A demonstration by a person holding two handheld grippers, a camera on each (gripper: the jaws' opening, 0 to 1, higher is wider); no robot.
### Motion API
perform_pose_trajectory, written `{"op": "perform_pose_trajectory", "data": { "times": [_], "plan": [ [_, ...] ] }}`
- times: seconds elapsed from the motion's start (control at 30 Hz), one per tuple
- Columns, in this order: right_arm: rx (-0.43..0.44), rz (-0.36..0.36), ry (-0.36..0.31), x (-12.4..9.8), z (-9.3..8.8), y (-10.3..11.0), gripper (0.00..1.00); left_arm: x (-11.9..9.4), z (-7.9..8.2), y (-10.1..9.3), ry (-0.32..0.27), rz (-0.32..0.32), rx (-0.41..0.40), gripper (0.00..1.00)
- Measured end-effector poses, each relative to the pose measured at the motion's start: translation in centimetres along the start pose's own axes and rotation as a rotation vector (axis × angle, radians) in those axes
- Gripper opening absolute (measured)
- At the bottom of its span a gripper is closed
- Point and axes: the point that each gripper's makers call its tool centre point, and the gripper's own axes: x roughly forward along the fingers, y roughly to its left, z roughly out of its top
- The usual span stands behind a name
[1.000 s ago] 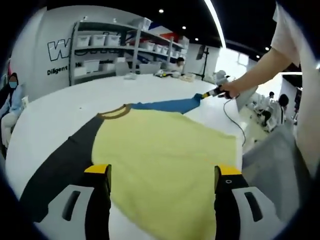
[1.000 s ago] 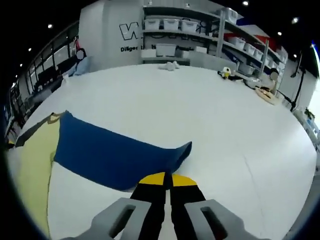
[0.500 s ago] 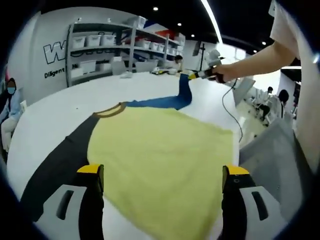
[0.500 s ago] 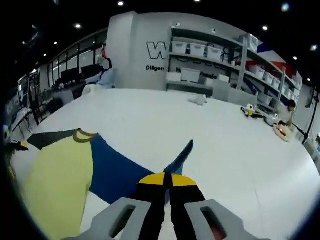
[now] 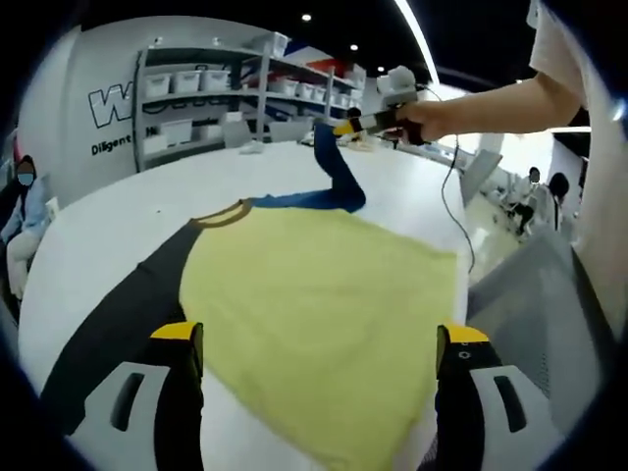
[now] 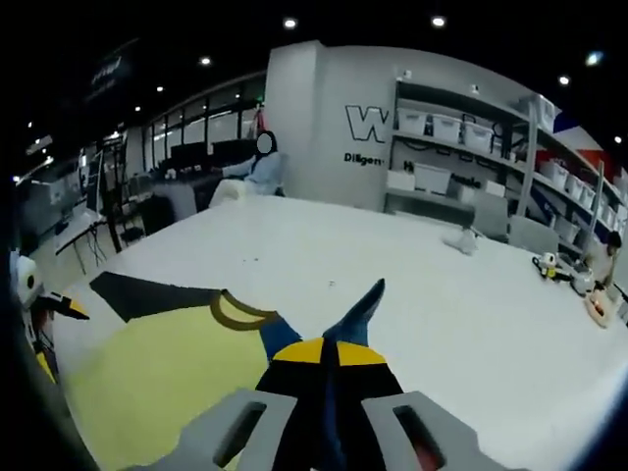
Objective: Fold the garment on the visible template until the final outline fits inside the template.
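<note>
A T-shirt lies flat on the white table (image 5: 108, 221): yellow body (image 5: 324, 304), black sleeve (image 5: 118, 324), brown collar (image 5: 224, 216), blue sleeve (image 5: 329, 182). My right gripper (image 6: 329, 355) is shut on the blue sleeve (image 6: 355, 312) and holds it lifted above the table; it shows in the left gripper view as the right gripper (image 5: 353, 126) in a person's hand. My left gripper (image 5: 319, 343) hangs open over the shirt's near hem, nothing between its fingers. The right gripper view also has the yellow body (image 6: 167, 378), collar (image 6: 235, 314) and black sleeve (image 6: 147, 292).
Shelves with white bins (image 5: 196, 88) stand behind the table. A seated person (image 6: 257, 167) is at the far edge. Small items (image 6: 564, 270) lie on the table's far right. A cable (image 5: 453, 221) trails from the right gripper. Grey cloth (image 5: 530, 304) is at the right.
The right gripper has lifted the blue sleeve higher and carried it left, toward the shirt's body. The left gripper has stayed open over the hem.
</note>
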Motion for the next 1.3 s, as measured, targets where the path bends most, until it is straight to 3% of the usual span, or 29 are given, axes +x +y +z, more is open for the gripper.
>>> {"op": "perform_pose_trajectory", "data": {
  "times": [0.13,0.37,0.63,0.93,1.3],
  "plan": [
    [0.008,0.062,-0.031,1.9,1.4,3.9,0.00,-0.1,-0.1,0.0,-0.002,0.002,-0.005,0.99],
    [0.005,0.155,-0.027,4.7,1.5,10.2,0.00,-0.4,0.0,0.2,-0.008,0.009,-0.009,0.99],
    [-0.071,0.262,0.025,7.1,0.2,16.0,0.00,-0.9,-0.4,0.4,-0.004,0.022,-0.017,0.99],
    [-0.142,0.311,0.091,8.9,-2.8,20.1,0.00,-1.2,-0.9,0.3,0.005,0.032,-0.031,0.99],
    [-0.213,0.356,0.152,10.0,-5.3,23.0,0.00,-1.5,-1.1,0.3,-0.001,0.047,-0.045,0.99]
  ]
}}
